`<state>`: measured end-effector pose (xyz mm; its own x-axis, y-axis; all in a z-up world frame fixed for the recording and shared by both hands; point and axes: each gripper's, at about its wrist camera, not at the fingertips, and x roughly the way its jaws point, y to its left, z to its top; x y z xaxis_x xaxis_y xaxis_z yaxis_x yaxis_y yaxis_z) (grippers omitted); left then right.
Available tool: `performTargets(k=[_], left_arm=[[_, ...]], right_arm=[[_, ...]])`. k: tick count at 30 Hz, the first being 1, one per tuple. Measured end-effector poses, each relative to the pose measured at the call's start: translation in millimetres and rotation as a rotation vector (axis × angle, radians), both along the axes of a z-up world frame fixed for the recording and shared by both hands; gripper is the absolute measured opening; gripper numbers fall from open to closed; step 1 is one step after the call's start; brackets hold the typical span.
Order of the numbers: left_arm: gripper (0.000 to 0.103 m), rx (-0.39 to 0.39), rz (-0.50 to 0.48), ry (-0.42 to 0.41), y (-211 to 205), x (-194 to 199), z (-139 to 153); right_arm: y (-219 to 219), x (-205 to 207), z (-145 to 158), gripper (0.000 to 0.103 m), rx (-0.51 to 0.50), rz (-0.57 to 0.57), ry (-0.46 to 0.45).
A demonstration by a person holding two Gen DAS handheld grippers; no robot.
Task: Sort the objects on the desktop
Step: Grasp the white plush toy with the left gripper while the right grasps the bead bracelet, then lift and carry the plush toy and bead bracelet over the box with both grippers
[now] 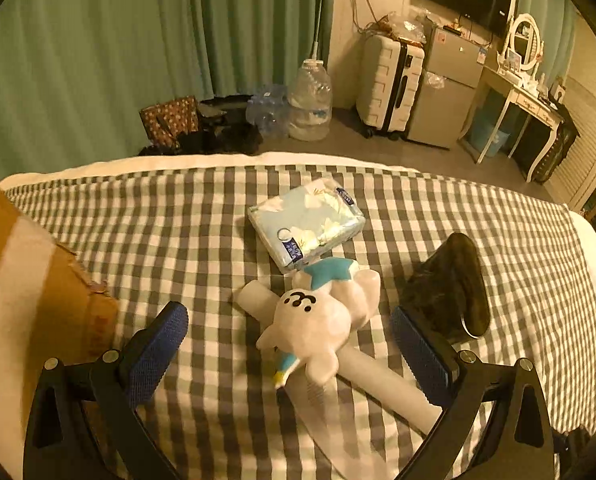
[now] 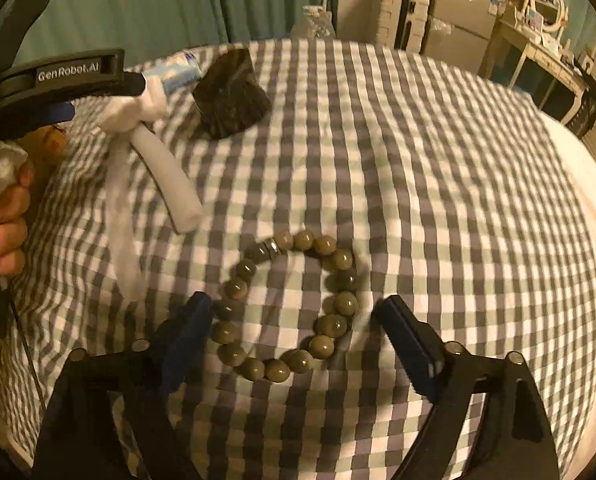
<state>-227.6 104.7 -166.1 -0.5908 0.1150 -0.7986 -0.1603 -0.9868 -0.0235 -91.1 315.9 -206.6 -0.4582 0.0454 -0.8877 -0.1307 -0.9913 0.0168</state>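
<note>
A white plush toy (image 1: pixel 317 320) with a teal star lies on a white stick (image 1: pixel 381 376) on the checked cloth. My left gripper (image 1: pixel 288 314) hangs over it, open, one blue-padded finger on each side and neither touching. A pale blue tissue pack (image 1: pixel 305 220) lies just beyond the toy, and a black object (image 1: pixel 449 284) lies to its right. In the right wrist view a bracelet of olive beads (image 2: pixel 339 258) lies flat. My right gripper (image 2: pixel 294 304) is open around the bracelet; the left finger is close to the beads and the right finger stands apart.
A brown cardboard box (image 1: pixel 38 300) stands at the left edge of the checked cloth (image 1: pixel 138 220). A person's hand (image 2: pixel 2 216) holds the left gripper's handle. Beyond the far edge are a big water bottle (image 1: pixel 309 100), a suitcase (image 1: pixel 389 84) and a small fridge (image 1: pixel 445 84).
</note>
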Motion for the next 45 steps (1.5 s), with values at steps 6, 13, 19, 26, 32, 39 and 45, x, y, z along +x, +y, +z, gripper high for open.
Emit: performTargets(k=[6,13,19,26,32,39,45], left_arm=[[0.103,-0.026,0.011,-0.031,6.9,-8.5,-16.5],[0.069,-0.021,-0.021,-0.068,11.2,-4.1,-25.0],[0.057,-0.017,-0.084,-0.055,21.6,14.8,-10.8],[0.057,-0.010,-0.090,-0.024,16.5,37.5,12.5],[0.057,-0.002,-0.074,-0.014,8.0,52.7,36.1],[0.057,0.006,-0.065,0.012,-0.5,74.4,62.8],[0.057,0.010,-0.065,0.048,-6.5,104.2,86.8]], right_arm=[[-1.5,-1.0,-6.4,0.083,0.014,-0.002,-0.013],[-1.4,-3.7,-11.2,0.072,-0.004,-0.035,-0.009],[16.4,-0.7,-4.6,0.037,-0.016,-0.094,-0.001],[31.0,2.4,2.6,0.012,-0.051,-0.130,0.008],[35.7,6.4,18.6,0.011,-0.081,-0.127,0.046],[44.7,25.8,58.3,0.011,-0.114,-0.127,0.114],[39.0,43.9,88.2,0.011,-0.132,-0.118,0.171]])
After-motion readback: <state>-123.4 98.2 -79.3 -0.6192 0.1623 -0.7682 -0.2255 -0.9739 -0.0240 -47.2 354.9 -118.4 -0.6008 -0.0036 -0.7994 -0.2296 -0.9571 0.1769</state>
